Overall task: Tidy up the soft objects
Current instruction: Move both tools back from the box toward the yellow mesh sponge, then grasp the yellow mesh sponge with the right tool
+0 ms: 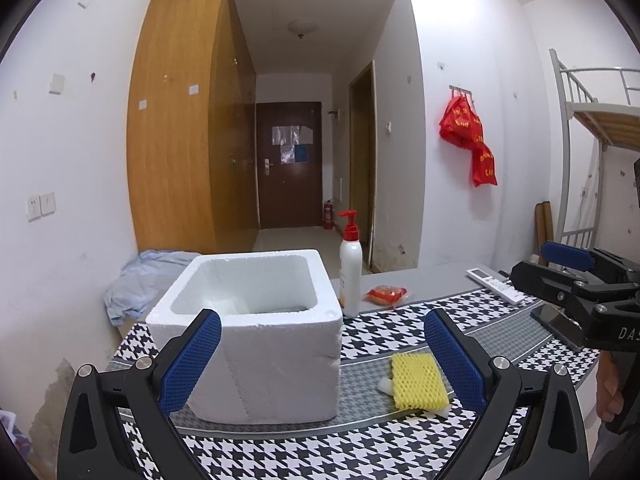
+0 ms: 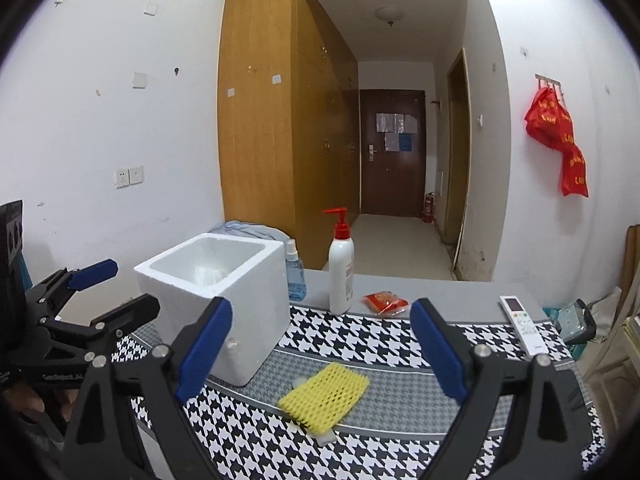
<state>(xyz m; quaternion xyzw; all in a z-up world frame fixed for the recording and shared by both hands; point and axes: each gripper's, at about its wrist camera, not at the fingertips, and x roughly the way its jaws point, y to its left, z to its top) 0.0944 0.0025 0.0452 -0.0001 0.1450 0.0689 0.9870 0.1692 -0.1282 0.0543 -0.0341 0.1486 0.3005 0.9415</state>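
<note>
A yellow foam net sleeve lies flat on the houndstooth mat, with a white foam piece poking out from under it. Left of it stands an open white foam box; pale stuff shows inside. My left gripper is open, its jaws spanning the box's near right corner and the sleeve, above the mat. My right gripper is open wide and hangs over the sleeve, nothing touching its pads. Each gripper also shows in the other's view, right gripper and left gripper.
A white pump bottle with a red top stands behind the box, and a blue spray bottle is beside it. A red packet, a white remote, a dark phone and a blue cloth lie around.
</note>
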